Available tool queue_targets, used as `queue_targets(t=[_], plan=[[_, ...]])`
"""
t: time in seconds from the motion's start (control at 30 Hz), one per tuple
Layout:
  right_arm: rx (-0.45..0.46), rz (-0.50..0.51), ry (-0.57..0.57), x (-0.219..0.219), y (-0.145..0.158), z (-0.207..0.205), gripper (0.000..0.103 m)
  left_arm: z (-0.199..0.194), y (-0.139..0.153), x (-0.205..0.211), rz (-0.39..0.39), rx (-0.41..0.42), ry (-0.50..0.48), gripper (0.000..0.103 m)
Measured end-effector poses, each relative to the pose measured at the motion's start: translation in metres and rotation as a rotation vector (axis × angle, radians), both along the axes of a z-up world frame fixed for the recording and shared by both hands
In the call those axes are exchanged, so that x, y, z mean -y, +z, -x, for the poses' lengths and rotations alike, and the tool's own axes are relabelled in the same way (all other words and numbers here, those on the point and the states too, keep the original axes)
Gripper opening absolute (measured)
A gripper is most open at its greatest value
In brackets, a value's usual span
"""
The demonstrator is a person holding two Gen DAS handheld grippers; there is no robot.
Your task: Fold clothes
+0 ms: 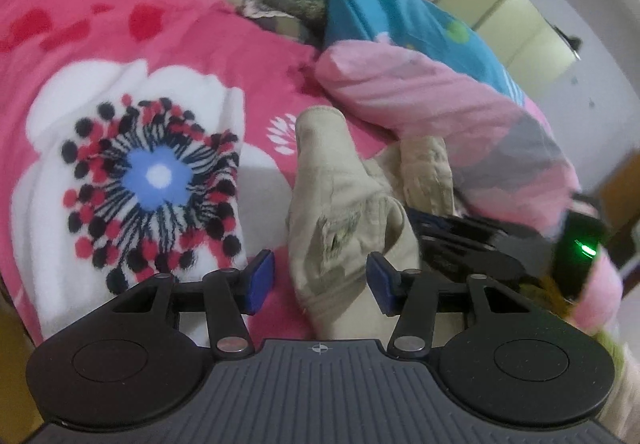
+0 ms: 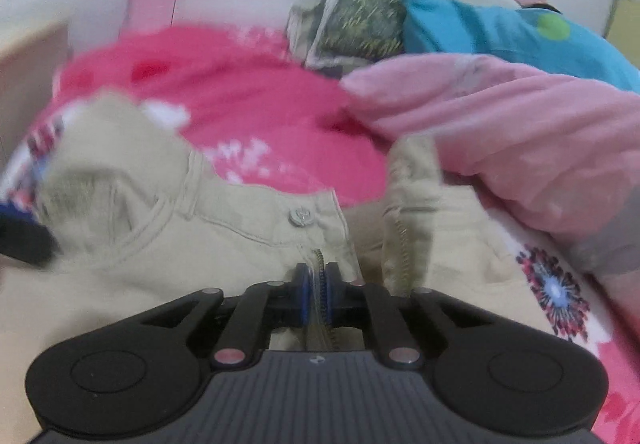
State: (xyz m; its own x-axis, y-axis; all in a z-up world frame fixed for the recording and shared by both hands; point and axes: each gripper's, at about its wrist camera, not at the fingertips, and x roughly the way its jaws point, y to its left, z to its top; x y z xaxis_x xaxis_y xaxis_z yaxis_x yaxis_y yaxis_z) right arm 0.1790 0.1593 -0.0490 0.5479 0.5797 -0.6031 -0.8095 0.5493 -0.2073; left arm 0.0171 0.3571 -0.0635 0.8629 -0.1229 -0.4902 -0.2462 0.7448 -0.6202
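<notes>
Trousers (image 2: 192,228), beige, lie bunched on the pink bedspread (image 1: 120,36). Right gripper (image 2: 318,284) is clenched on their zip at six o'clock; left gripper (image 1: 320,276) is spread wide around a fold.

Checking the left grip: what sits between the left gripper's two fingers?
In the left wrist view, a bunched fold of the beige trousers sits between the open left gripper's fingers, not yet pinched.

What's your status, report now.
Left gripper open, fingers astride beige trousers. Right gripper shut on the fly. Pink quilt overlaps one side.
</notes>
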Motion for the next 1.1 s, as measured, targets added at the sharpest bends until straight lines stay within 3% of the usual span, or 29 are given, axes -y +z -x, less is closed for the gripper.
queue_targets(t=[0.07,0.1,0.13,0.17,0.23,0.3,0.43,0.47,0.5,0.53,0.6,0.67,0.73,0.87,0.93,1.0,1.1], plan=[[-0.06,-0.126,-0.03,0.023,0.021,-0.007,0.014,-0.002,0.001,-0.002,0.025,-0.002,0.029,0.046],[-0.085,-0.18,-0.044,0.033,0.03,-0.01,0.025,-0.003,0.001,-0.002,0.029,-0.005,0.043,0.044],[-0.085,-0.177,-0.057,0.036,0.033,-0.015,0.032,-0.004,0.001,-0.002,0.026,-0.01,0.057,0.041],[-0.086,-0.175,-0.071,0.039,0.035,-0.019,0.047,-0.006,0.001,-0.002,0.026,-0.018,0.071,0.04],[-0.086,-0.17,-0.097,0.045,0.04,-0.027,0.054,-0.009,-0.001,-0.001,0.041,-0.03,0.096,0.039],[-0.087,-0.165,-0.123,0.051,0.044,-0.036,0.072,-0.01,-0.002,0.0,0.049,-0.035,0.118,0.038],[-0.078,-0.145,-0.119,0.041,0.041,-0.044,0.069,-0.01,-0.002,0.005,0.033,-0.039,0.151,0.028],[-0.071,-0.136,-0.11,0.033,0.037,-0.044,0.056,-0.01,-0.002,0.006,0.027,-0.038,0.155,0.023],[-0.049,-0.116,-0.125,0.024,0.033,-0.043,0.022,-0.009,-0.001,0.006,0.023,-0.037,0.159,0.02],[-0.038,-0.101,-0.144,0.017,0.03,-0.046,0.009,-0.008,-0.001,0.006,0.021,-0.035,0.161,0.016],[-0.022,-0.135,-0.139,0.012,0.03,-0.041,0.006,-0.006,0.0,0.006,0.022,-0.03,0.164,0.013],[-0.001,-0.178,-0.096,0.009,0.031,-0.031,0.005,-0.005,0.0,0.005,0.024,-0.026,0.157,0.012],[-0.003,-0.147,0.002,-0.002,0.023,-0.019,0.005,-0.004,-0.002,0.004,0.022,-0.025,0.15,0.012],[0.005,0.044,0.077,-0.026,-0.013,-0.011,0.012,-0.003,-0.006,0.001,0.032,-0.027,0.141,0.021],[-0.065,-0.052,0.087,-0.01,0.001,-0.015,0.022,0.0,-0.007,-0.002,0.046,-0.026,0.137,0.028],[-0.139,-0.204,0.094,0.015,0.018,-0.02,0.047,0.002,-0.008,-0.005,0.057,-0.025,0.128,0.033],[-0.198,-0.423,0.044,0.062,0.046,-0.034,0.047,0.004,-0.01,-0.008,0.062,-0.021,0.112,0.035]])
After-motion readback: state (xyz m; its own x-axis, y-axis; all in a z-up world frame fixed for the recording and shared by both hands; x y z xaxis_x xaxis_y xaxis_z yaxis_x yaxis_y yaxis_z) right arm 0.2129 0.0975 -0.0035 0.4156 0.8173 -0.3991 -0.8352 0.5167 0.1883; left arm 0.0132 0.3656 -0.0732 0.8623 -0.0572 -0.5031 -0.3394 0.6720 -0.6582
